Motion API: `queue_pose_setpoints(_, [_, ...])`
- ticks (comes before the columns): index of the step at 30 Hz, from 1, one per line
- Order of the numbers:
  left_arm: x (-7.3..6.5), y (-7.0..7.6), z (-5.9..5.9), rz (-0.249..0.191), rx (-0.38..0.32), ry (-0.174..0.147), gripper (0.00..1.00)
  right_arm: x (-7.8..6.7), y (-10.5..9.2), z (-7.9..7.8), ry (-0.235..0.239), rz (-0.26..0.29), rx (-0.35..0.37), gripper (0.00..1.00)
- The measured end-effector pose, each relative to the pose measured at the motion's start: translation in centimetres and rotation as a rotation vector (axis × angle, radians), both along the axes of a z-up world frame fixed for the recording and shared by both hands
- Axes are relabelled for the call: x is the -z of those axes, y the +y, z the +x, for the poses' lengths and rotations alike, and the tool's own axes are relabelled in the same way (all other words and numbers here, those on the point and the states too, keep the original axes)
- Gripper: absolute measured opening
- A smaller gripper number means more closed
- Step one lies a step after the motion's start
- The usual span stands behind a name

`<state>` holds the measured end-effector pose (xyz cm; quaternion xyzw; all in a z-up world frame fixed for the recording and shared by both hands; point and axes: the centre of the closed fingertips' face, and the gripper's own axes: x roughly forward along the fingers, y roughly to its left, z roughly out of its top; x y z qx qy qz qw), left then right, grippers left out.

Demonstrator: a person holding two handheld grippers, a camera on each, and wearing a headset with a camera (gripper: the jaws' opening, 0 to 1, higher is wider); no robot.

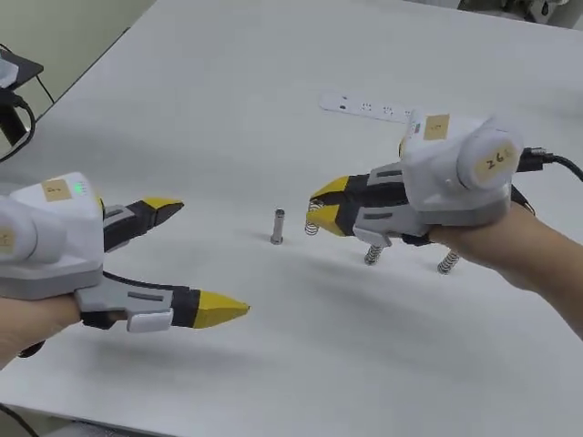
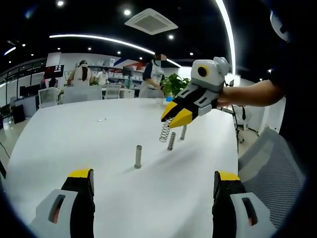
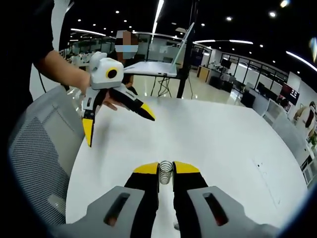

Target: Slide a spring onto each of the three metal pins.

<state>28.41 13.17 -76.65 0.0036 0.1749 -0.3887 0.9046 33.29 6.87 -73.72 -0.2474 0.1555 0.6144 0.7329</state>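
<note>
Trouble here would be the bare metal pin (image 1: 278, 226), upright and unsteadied on the white workbench (image 1: 228, 82), toppling if the spring (image 1: 313, 218) meets it off-axis. A slackened pinch could also let the coil jump away. Nearest, at 8 o'clock in the head view, the left gripper (image 1: 191, 258) hovers level, its jaws spread wide and holding nothing, pointing toward the pin. At the pin's 3 o'clock the right gripper (image 1: 317, 209) tilts slightly downward, jaws clamped on the spring just beside the pin. Beyond stand a spring-fitted pin (image 1: 373, 253) and a second spring-fitted pin (image 1: 448, 262). A power strip (image 1: 369, 107) lies toward 12 o'clock.
</note>
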Motion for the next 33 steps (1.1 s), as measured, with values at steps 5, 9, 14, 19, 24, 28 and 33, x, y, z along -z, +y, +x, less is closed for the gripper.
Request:
queue_pose_setpoints(5, [0.0, 0.0, 0.0, -0.001, -0.002, 0.001, 0.98, -0.2, 1.1, 0.9, 0.013, 0.03, 0.025, 0.07])
queue_pose_setpoints(9, [0.3, 0.0, -0.2, 0.007, 0.002, 0.006, 0.98, -0.2, 1.8, 1.7, 0.035, 0.049, 0.048, 0.07])
queue_pose_setpoints(14, [0.3, 0.0, -0.2, 0.006, 0.002, 0.008, 0.98, 0.1, 2.5, 2.2, 0.048, 0.05, 0.056, 0.07])
queue_pose_setpoints(19, [0.2, 0.3, -0.1, 0.005, -0.006, 0.005, 0.98, 0.5, 3.2, 2.2, 0.051, 0.041, 0.047, 0.07])
queue_pose_setpoints(24, [0.0, 0.4, 0.1, 0.0, -0.011, 0.002, 0.98, 0.9, 3.4, 2.8, 0.051, 0.035, 0.058, 0.07])
queue_pose_setpoints(28, [0.2, 0.4, 0.1, -0.001, -0.011, 0.004, 0.98, 1.4, 3.7, 2.7, 0.067, 0.029, 0.054, 0.07])
queue_pose_setpoints(33, [0.4, 0.6, 0.0, -0.002, -0.013, 0.009, 0.98, 2.1, 3.6, 2.8, 0.067, 0.01, 0.056, 0.07])
